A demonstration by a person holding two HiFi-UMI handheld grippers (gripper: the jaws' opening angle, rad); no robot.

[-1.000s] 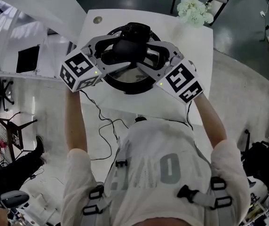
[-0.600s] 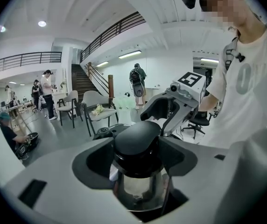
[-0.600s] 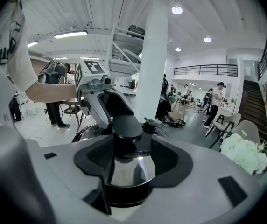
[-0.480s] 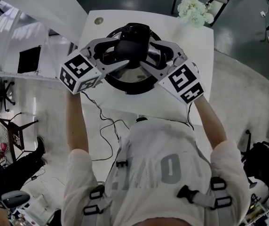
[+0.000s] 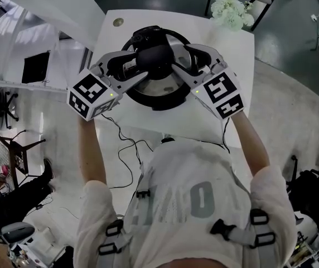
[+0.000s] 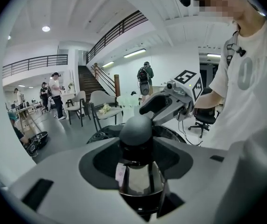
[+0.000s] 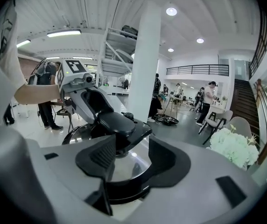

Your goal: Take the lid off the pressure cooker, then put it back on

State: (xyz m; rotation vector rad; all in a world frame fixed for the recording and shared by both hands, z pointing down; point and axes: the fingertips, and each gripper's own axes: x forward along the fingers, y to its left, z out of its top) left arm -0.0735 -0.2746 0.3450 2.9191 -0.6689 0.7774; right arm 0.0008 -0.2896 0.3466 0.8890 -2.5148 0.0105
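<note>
Handle [image 5: 154, 56] of lid [image 5: 158, 87] sits mid-tabletop [image 5: 226, 110] between both tools: left tool [image 5: 139, 66] and right tool [image 5: 176, 65], jaws just closing, clamp it from opposite sides, equally near.

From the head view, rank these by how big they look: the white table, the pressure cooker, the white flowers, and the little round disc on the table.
1. white table
2. pressure cooker, partly covered by the grippers
3. white flowers, at the far corner, so they may look slightly small
4. round disc, clearly the smallest
</note>
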